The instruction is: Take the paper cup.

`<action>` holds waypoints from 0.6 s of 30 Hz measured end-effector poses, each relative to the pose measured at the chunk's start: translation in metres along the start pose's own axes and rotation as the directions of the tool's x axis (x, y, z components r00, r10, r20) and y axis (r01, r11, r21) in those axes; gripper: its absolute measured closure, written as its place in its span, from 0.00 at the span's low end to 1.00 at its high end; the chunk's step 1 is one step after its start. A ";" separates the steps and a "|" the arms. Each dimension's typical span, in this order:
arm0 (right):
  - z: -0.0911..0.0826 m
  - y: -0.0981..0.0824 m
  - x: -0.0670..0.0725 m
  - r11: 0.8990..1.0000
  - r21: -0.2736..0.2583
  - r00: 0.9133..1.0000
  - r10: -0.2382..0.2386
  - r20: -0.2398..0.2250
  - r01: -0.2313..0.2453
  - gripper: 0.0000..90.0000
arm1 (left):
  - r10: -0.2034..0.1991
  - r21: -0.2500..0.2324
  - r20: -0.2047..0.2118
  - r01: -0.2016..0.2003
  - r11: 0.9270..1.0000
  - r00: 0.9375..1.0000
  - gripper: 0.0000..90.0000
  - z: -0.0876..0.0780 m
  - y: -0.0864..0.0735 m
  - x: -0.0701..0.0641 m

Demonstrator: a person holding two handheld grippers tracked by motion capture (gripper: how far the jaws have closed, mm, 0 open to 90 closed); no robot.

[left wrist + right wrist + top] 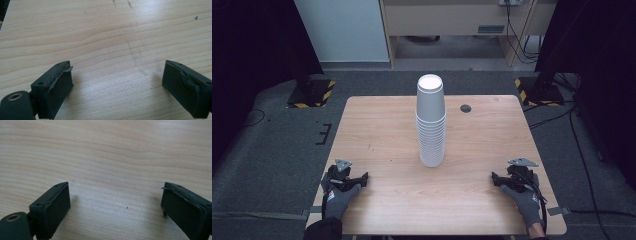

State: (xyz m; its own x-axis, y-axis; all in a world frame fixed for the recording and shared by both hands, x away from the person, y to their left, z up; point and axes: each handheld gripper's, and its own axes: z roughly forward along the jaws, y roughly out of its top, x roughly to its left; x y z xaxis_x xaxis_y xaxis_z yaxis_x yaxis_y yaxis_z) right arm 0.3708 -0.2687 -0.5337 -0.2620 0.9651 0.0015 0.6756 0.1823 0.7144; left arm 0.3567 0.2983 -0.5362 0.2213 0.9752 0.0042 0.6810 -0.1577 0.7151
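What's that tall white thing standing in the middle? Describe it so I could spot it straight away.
Look at the wooden table: near its centre, between the two grippers resting at the near edge, stands a stack of white paper cups. The cups are nested upside down into one upright tower. It is the tallest and the white thing on the table; beside it lies a small dark round spot.

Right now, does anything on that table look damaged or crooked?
The left gripper has frayed rubber pads, peeling at the edge. The stack of white cups stands upright mid-table, leaning only slightly. Both grippers rest open, apart from it.
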 end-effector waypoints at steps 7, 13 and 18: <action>-0.015 0.008 0.007 0.995 -0.098 0.999 -0.031 -0.041 0.027 0.12 | -0.006 0.001 -0.011 0.006 1.000 1.000 0.09 0.000 0.000 -0.001; -0.028 0.015 0.012 0.985 -0.174 0.997 -0.019 -0.073 0.006 0.12 | -0.007 0.002 -0.008 0.007 1.000 1.000 0.08 0.000 0.000 -0.001; -0.038 0.024 0.020 0.975 -0.221 0.995 -0.018 -0.101 -0.005 0.12 | -0.007 0.004 -0.007 0.007 1.000 1.000 0.08 0.001 0.000 -0.002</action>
State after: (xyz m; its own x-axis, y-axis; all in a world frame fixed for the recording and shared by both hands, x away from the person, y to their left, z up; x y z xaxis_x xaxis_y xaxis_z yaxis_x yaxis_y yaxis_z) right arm 0.3555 -0.2526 -0.4903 -0.3424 0.9377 0.0590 0.5077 0.1318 0.8514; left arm 0.3571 0.2966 -0.5364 0.2116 0.9773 0.0042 0.6852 -0.1514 0.7124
